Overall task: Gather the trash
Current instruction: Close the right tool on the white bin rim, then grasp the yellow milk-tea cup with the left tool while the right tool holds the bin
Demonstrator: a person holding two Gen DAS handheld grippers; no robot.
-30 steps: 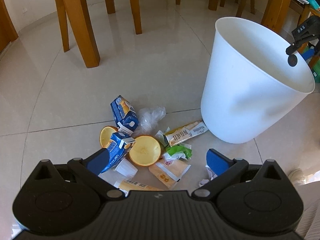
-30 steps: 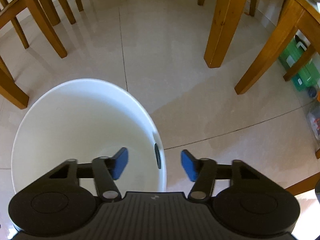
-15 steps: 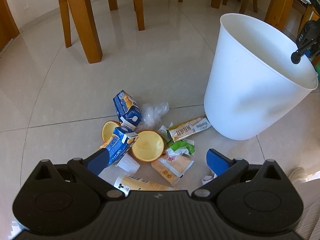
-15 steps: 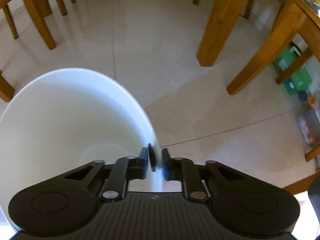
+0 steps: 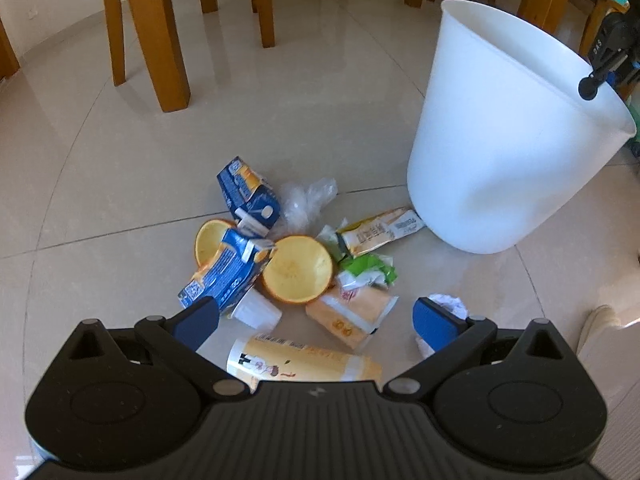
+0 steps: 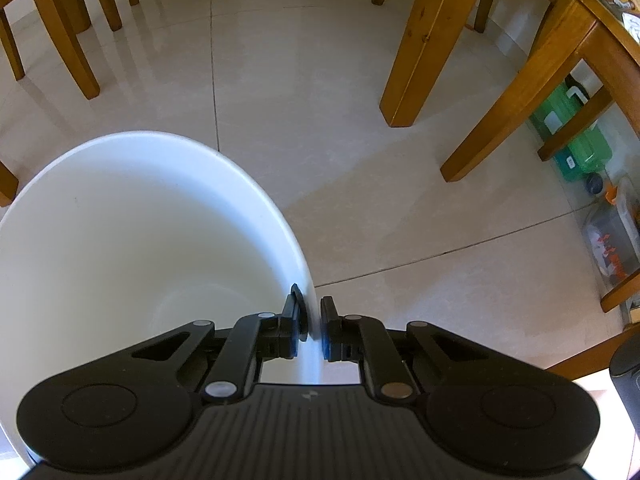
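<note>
Two grippers share the work: the right gripper [image 6: 311, 326] is clamped on the rim of the white bin [image 5: 496, 152], which stands on the floor just beside the litter, while the left gripper [image 5: 316, 320] hangs over the pile with its jaws wide apart and nothing between them. To do this well, keep the bin steady, pick one piece such as the orange peel [image 5: 298, 268], and close squarely around it.

"DAS" on right hand-held gripper [image 5: 591, 87]
</note>
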